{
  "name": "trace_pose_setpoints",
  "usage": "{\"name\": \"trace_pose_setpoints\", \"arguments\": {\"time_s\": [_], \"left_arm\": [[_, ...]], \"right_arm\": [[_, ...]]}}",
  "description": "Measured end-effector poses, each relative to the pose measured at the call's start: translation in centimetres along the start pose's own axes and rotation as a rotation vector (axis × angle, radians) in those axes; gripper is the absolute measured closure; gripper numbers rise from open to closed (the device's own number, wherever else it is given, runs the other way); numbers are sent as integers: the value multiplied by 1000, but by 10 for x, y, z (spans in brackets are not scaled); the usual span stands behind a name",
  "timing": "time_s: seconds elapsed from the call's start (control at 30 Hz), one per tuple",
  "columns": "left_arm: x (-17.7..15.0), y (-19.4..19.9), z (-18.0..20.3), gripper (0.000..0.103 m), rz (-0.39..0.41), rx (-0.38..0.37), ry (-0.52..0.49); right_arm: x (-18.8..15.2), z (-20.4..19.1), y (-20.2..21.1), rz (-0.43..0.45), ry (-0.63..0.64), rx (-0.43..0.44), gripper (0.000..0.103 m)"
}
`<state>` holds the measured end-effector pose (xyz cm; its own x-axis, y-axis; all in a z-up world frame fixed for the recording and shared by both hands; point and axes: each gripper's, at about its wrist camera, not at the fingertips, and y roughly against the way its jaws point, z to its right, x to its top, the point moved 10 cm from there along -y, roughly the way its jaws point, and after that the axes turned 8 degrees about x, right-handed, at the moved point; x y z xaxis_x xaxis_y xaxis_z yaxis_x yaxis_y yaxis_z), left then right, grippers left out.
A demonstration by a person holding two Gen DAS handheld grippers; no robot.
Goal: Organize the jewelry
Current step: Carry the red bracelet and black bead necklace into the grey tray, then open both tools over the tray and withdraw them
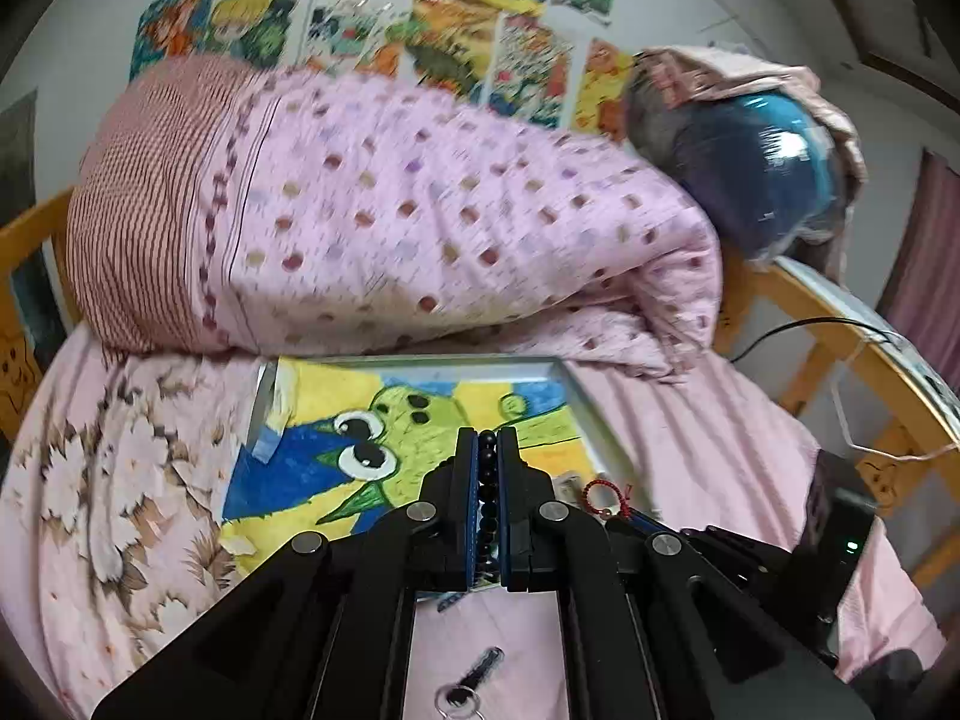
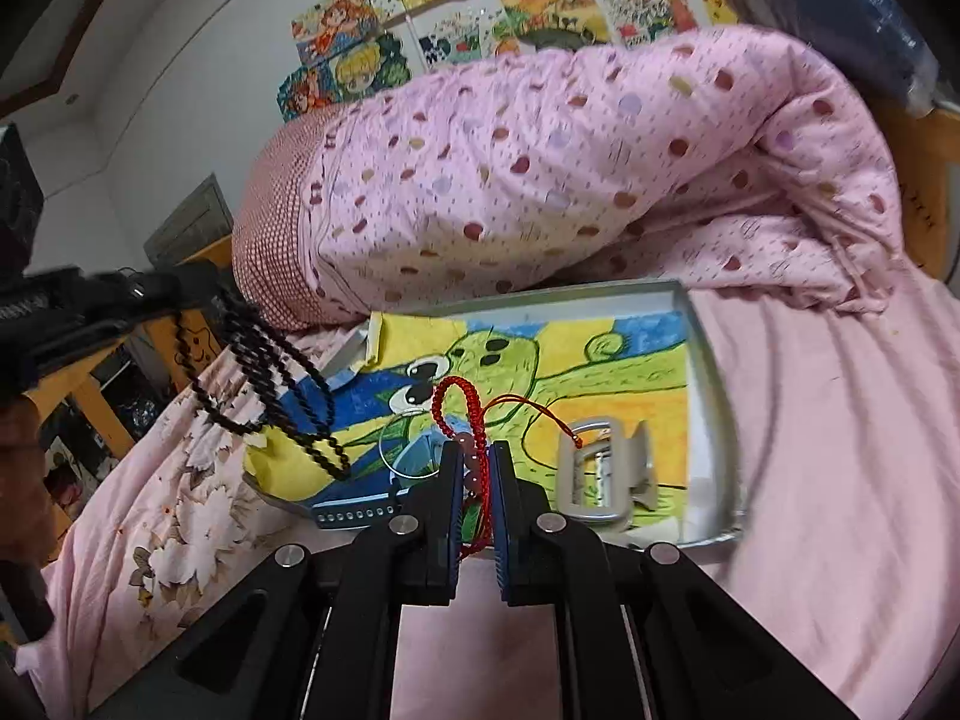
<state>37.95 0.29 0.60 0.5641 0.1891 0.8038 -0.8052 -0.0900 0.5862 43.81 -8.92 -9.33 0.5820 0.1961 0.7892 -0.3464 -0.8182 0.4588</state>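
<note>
My left gripper (image 1: 487, 441) is shut on a black bead bracelet (image 1: 487, 492) above a shallow metal tray (image 1: 570, 387) lined with a frog drawing. From the right wrist view, the left gripper (image 2: 198, 294) holds the black bead strands (image 2: 270, 384) dangling over the tray's left end. My right gripper (image 2: 475, 456) is shut on a red woven bracelet (image 2: 459, 405) with pink beads, held over the tray (image 2: 711, 396). The red bracelet also shows in the left wrist view (image 1: 603, 495). A silver hair claw (image 2: 600, 477) and a blue watch (image 2: 384, 504) lie in the tray.
A rolled pink dotted quilt (image 1: 420, 228) lies just behind the tray on the pink bed sheet (image 2: 840, 480). A small black item with a key ring (image 1: 468, 684) lies on the sheet below my left gripper. A wooden bed rail (image 1: 840, 312) runs on the right.
</note>
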Motion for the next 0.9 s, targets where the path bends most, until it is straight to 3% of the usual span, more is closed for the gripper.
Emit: {"name": "trace_pose_setpoints", "arguments": {"time_s": [0.4,0.9], "left_arm": [[-55,-69,-31,100,-152,66,42],[-88,-85,-36,99,-247,72,61]], "right_arm": [[-28,22,-35,-89,-57,1,94],[-28,17,-38,-115,9,-37,93]]}}
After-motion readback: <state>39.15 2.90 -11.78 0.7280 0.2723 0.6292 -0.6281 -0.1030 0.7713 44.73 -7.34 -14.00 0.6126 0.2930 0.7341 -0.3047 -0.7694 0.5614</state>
